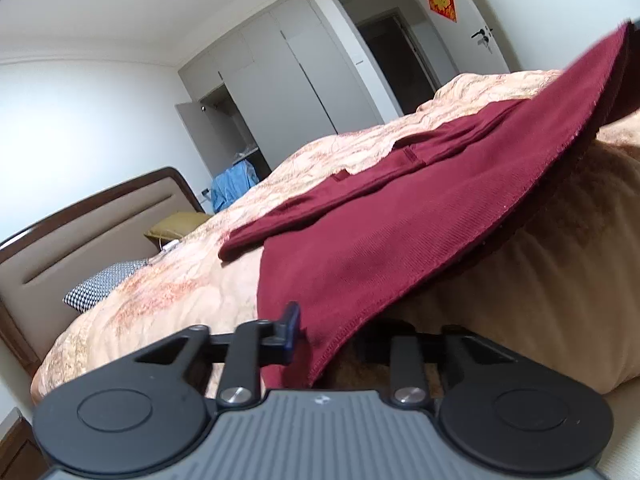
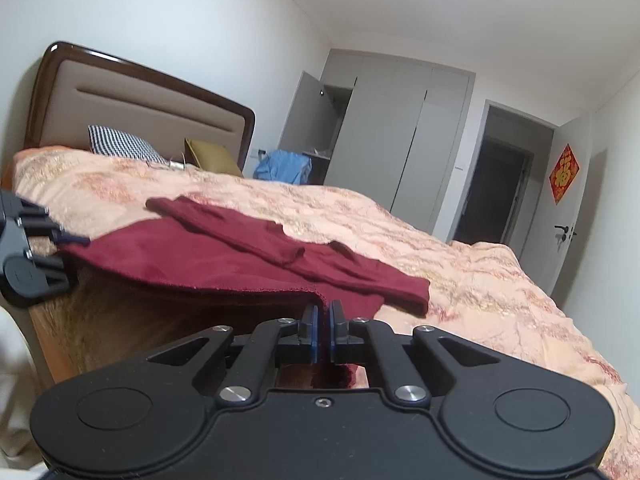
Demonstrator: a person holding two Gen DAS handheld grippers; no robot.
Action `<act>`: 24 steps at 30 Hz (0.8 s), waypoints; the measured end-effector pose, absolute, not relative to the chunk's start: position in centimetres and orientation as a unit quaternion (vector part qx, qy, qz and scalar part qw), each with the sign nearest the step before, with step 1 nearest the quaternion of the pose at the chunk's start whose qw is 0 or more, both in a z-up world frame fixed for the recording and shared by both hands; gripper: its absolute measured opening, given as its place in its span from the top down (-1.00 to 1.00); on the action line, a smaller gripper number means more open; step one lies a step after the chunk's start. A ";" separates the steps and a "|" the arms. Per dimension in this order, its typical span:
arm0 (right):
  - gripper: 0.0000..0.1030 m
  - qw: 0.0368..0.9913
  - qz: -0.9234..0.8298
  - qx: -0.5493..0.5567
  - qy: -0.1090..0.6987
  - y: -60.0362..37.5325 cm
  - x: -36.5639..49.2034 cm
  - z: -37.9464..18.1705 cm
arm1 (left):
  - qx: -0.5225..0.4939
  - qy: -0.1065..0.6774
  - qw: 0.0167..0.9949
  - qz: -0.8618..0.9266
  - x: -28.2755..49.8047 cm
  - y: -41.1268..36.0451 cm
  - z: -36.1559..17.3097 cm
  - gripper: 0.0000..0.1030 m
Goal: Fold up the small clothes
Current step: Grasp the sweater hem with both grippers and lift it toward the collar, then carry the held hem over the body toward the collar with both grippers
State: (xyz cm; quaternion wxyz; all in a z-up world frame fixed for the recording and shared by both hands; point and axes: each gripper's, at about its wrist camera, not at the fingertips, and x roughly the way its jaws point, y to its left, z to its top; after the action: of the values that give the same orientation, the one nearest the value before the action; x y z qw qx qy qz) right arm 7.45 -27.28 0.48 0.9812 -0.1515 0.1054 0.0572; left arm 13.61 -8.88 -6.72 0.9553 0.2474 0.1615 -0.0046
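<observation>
Both claws pinch the hem of the dark red garment (image 2: 224, 252) on the bed (image 2: 460, 280), the right gripper (image 2: 323, 330) and left gripper (image 2: 60, 240) at opposite corners, apparently to lift it taut for folding

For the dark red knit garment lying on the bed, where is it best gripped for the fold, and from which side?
Grip the dark red knit garment at the two corners of its stitched hem, coming in level from the bed's near edge. That hem overhangs the floral quilt, so fingers can slip above and below it. The right gripper already pinches one corner; the left gripper is at the other.
</observation>
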 end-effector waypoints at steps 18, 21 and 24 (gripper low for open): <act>0.91 0.982 0.060 -0.137 0.117 -27.9 7.7 0.3 | 0.250 0.162 0.954 -0.017 14.1 -6.4 -4.8 0.60; 0.86 0.980 0.062 -0.141 0.127 -27.9 7.9 -0.2 | 0.262 0.162 0.951 -0.022 13.9 -6.3 -5.0 0.60; 0.62 0.977 0.061 -0.147 0.145 -27.7 8.3 -1.2 | 0.263 0.168 0.950 -0.024 13.9 -6.3 -5.0 0.60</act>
State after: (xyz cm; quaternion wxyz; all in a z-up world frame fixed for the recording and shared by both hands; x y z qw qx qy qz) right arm 8.33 -27.68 -1.20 0.9766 -0.1470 0.1447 0.0612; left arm 13.88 -6.29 -5.05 0.9496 0.2633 0.1684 -0.0244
